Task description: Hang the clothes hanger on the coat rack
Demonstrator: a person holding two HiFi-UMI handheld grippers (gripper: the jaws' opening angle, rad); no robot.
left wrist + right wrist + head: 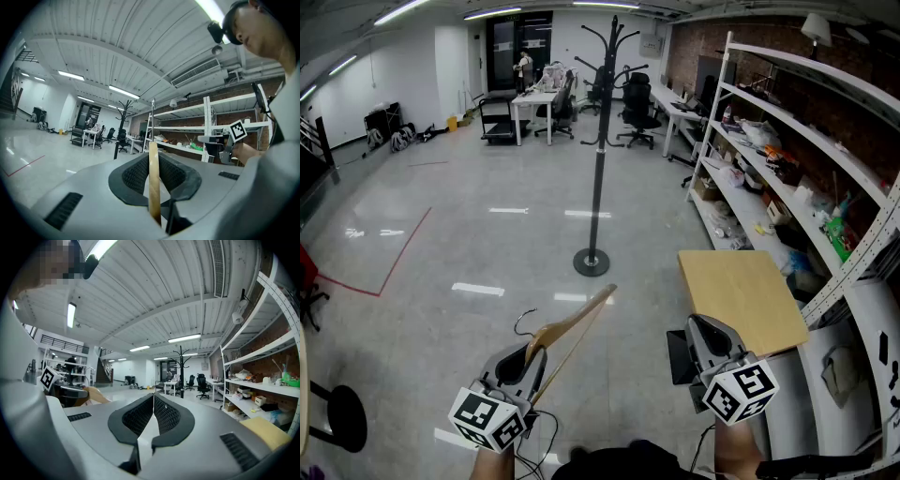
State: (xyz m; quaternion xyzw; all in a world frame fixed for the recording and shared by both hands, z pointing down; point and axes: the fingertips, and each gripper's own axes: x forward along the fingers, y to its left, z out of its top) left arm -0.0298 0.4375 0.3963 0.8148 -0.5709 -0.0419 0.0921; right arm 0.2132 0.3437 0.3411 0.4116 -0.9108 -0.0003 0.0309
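Left gripper fingers clamped on pale wooden hanger, dark wire hook, right gripper fingers together

We've got the wooden hanger w/ wire hook, tilted up-right, clamped in left gripper; black rack stands upright, well ahead.

You're standing in an open office-cum-lab. A glossy grey floor carries a red tape line on the left. White metal shelving crammed with parts runs along the brick wall on your right. Desks and office chairs fill the far end, with a coat rack mid-floor and strip lights overhead.
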